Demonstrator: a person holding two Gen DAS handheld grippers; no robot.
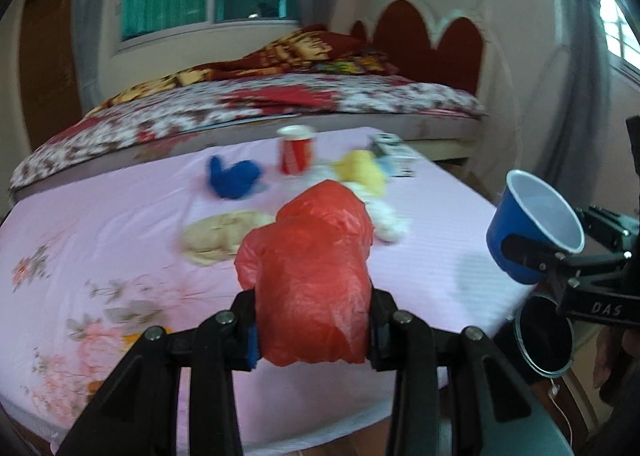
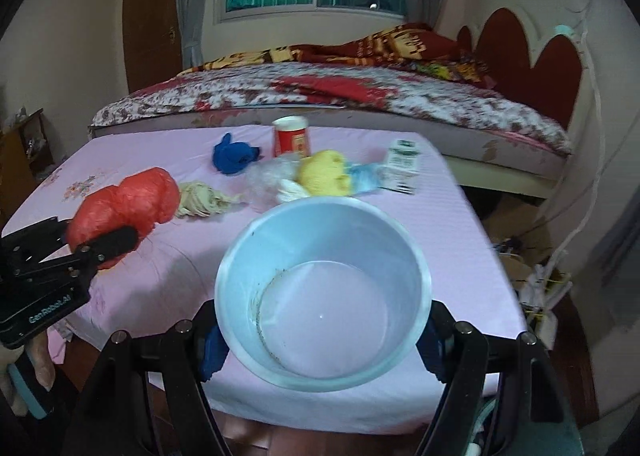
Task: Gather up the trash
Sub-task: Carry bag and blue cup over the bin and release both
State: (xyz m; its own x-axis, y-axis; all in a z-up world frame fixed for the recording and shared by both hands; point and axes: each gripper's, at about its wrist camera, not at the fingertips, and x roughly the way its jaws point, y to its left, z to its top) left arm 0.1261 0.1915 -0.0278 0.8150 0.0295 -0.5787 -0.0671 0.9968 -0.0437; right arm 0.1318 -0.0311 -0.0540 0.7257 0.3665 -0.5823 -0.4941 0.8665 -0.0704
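My left gripper (image 1: pixel 312 336) is shut on a crumpled red plastic bag (image 1: pixel 316 268), held above the pink-covered table (image 1: pixel 120 224). The right wrist view shows the same bag (image 2: pixel 128 200) at the left, in the left gripper (image 2: pixel 108 244). My right gripper (image 2: pixel 324 340) is shut on a blue cup with a white inside (image 2: pixel 324 296), lifted off the table. From the left wrist this cup (image 1: pixel 532 224) and the right gripper (image 1: pixel 536 256) hang beyond the table's right edge, above a black round bin (image 1: pixel 544 336).
On the table lie a blue crumpled wad (image 2: pixel 236 156), a red-and-white cup (image 2: pixel 291 136), a yellow wad (image 2: pixel 325 174), beige paper (image 2: pixel 204 200), clear plastic (image 2: pixel 270 176) and a small carton (image 2: pixel 402 164). A bed (image 2: pixel 360 96) stands behind. Clutter (image 2: pixel 540 288) lies on the floor at right.
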